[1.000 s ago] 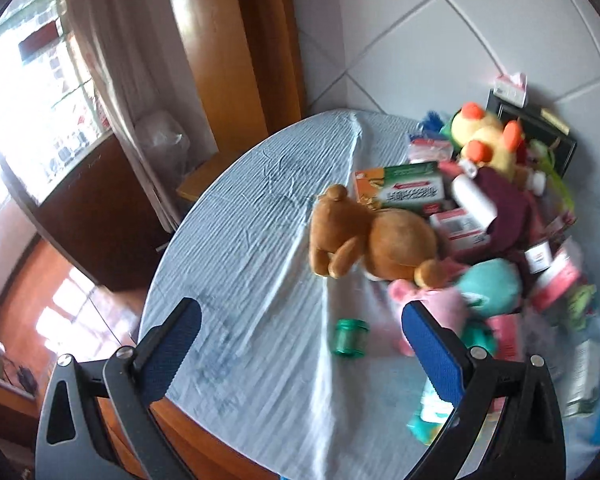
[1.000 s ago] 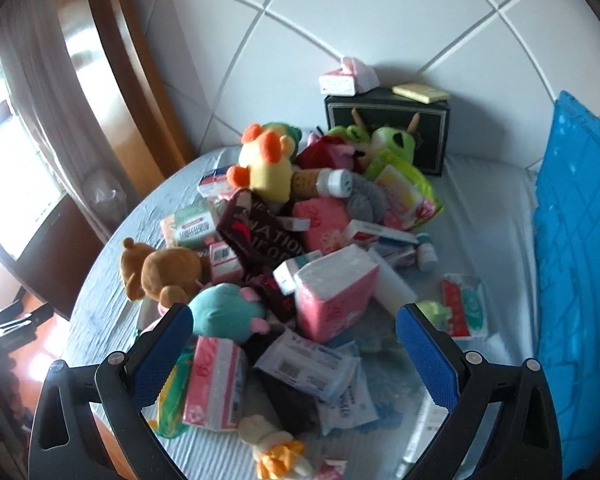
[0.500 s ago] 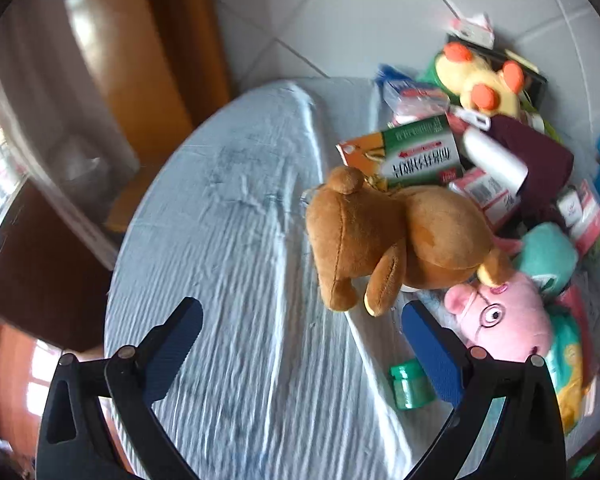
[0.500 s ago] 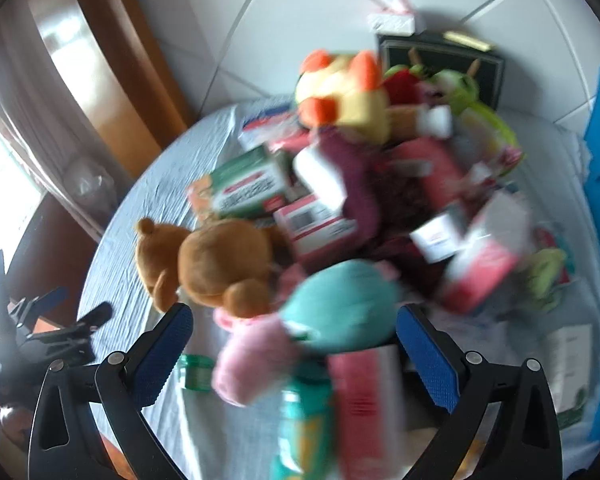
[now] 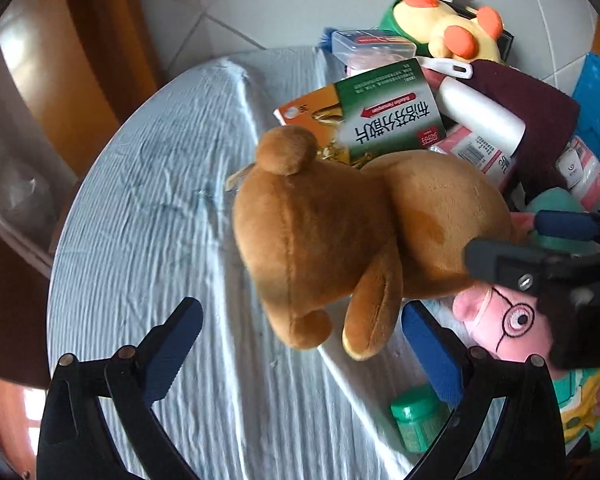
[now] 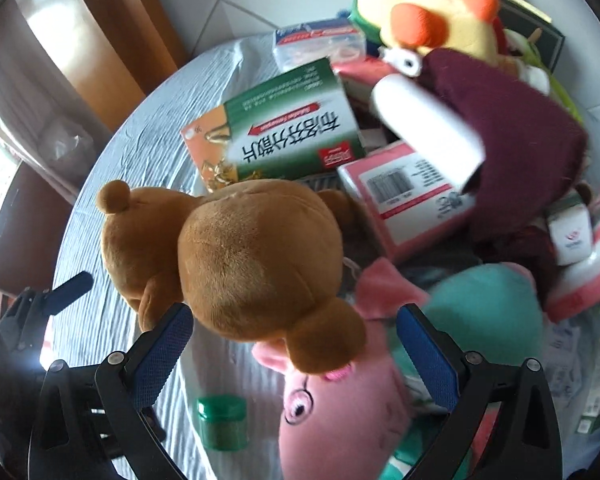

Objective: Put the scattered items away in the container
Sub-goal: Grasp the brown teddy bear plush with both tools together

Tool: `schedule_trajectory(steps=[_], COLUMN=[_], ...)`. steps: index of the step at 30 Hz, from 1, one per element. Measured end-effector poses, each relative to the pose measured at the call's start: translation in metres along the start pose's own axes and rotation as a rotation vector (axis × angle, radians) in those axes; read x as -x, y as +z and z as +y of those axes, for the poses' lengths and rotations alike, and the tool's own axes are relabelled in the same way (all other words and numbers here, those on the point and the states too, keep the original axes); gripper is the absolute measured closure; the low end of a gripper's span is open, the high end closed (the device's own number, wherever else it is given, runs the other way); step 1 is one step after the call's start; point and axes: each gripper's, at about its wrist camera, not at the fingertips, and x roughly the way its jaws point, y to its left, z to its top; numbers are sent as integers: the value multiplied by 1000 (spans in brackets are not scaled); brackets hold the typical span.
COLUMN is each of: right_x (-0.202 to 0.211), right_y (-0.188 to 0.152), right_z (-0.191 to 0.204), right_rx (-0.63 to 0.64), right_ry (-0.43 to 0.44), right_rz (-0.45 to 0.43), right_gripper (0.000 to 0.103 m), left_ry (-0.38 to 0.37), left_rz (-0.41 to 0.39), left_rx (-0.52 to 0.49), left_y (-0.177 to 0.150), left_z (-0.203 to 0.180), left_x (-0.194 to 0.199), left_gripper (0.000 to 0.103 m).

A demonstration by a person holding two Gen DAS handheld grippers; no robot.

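Note:
A brown teddy bear (image 5: 360, 232) lies on the table's pale blue cloth (image 5: 160, 200) at the left edge of a heap of toys and packets. My left gripper (image 5: 300, 348) is open, low over the cloth, with the bear's legs just ahead of its blue pads. My right gripper (image 6: 294, 350) is open too, with the bear's (image 6: 240, 260) rounded back between and just beyond its fingertips. It shows in the left wrist view as a black frame (image 5: 540, 272) against the bear's far side. Neither gripper holds anything.
A pink pig plush (image 6: 340, 408) and a teal plush (image 6: 484, 312) lie beside the bear. A green jar (image 6: 222, 420) stands on the cloth near my fingers. Behind are a green and orange box (image 5: 380, 116), a white bottle (image 6: 424, 128), maroon cloth (image 5: 532, 120), a yellow plush (image 5: 448, 28) and a blue object (image 5: 596, 112).
Both grippers have come in close on the brown bear, which now fills both views. The right one swung left from the pile's middle. Both stay open.

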Motion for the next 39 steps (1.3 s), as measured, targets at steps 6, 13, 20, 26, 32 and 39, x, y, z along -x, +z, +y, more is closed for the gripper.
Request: schedule_trajectory(steps=[6,13,20,26,32,39], right_x=[-19,-29,-40,-33,-11,42], right_y=[7,15,20,19,16,12], right_z=[4,7,7,13,13,17], right_rx=[-19,-21,-33,21,11,23], right_ry=[26,-1,33,18,34,26], right_rz=[35,17,27,20,-28,-122], right_gripper=[0,0,0,9,14,14], left_ry=[-21,-27,-13,-56,-80,-84], left_rz=[14,26,27,-6,-48,-147], left_rx=[-17,-25,-60,-109,-100,-123], left_y=[9,19,23,22,25,32], left_z=[-1,5,10,3,4,-5], left_x=[-20,-37,-53,-45,-22,27], left_gripper=[1,1,6,36,39,39])
